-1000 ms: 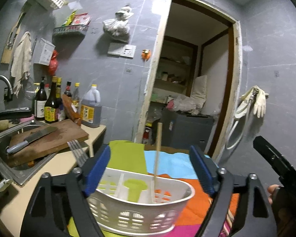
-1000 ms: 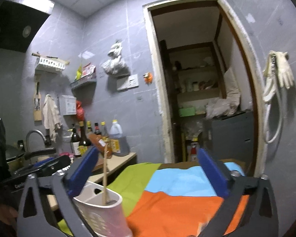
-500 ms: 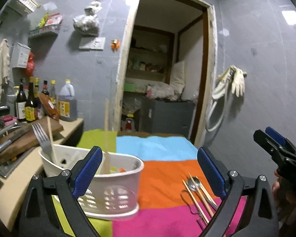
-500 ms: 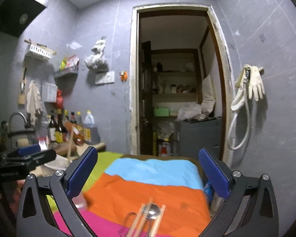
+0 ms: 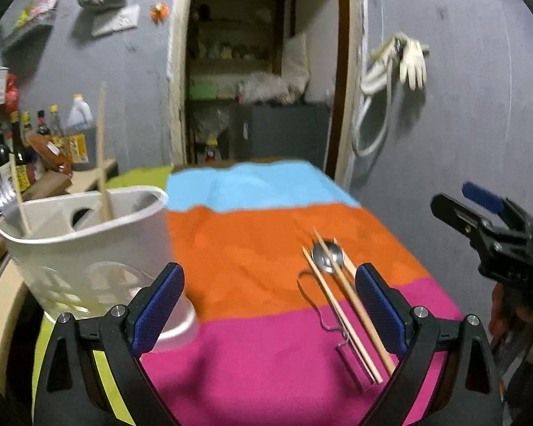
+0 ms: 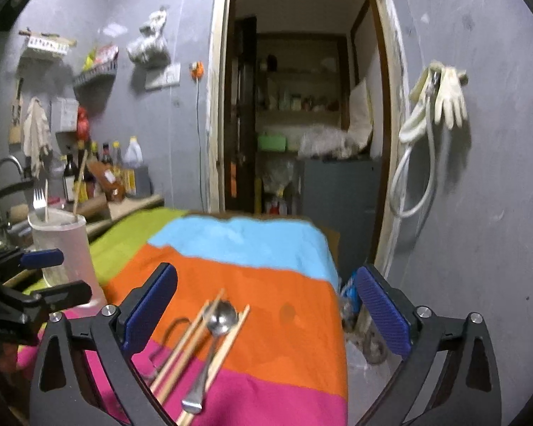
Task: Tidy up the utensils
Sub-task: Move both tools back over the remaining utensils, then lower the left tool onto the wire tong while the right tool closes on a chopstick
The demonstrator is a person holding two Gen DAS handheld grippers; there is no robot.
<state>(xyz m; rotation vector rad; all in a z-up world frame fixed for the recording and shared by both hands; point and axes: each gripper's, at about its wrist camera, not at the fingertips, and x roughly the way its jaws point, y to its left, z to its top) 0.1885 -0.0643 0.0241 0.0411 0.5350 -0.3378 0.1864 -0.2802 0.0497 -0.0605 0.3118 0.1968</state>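
**Both tongs swing off the caddy and onto the loose utensils**

A second ago the left view was filled by the white caddy dead ahead; now that caddy has slid off to the left and the loose utensils have come into frame. Same story on the right, where the caddy sat close at lower left and now stands farther off.

Left tongs (image 5: 268, 305): spread wide, blue pads well apart, nothing between them but cloth. They hang above the pink stripe of the striped cloth (image 5: 252, 248). Right tongs (image 6: 266, 314): also spread wide and pinching nothing, poised over the orange and pink stripes.

Just inside the left tongs' right pad lies the little pile: a metal spoon (image 5: 327, 256) with wooden chopsticks (image 5: 348, 305) laid along and across it, and a thin wire piece (image 5: 323, 314) beside them, too blurred to name. In the right view the same spoon (image 6: 216, 333) lies bowl-up on the orange, handle running onto the pink, chopsticks (image 6: 188, 344) on either side, all between the right pads.

Out to the left, the white caddy (image 5: 89, 245) stands on the cloth, holding upright chopsticks (image 5: 102, 170); from the right view a fork (image 6: 39, 197) stands in it too.

Beyond, bottles (image 5: 53, 135) crowd the counter (image 6: 135, 206), and gloves (image 6: 444, 96) hang by the open doorway (image 6: 302, 106).
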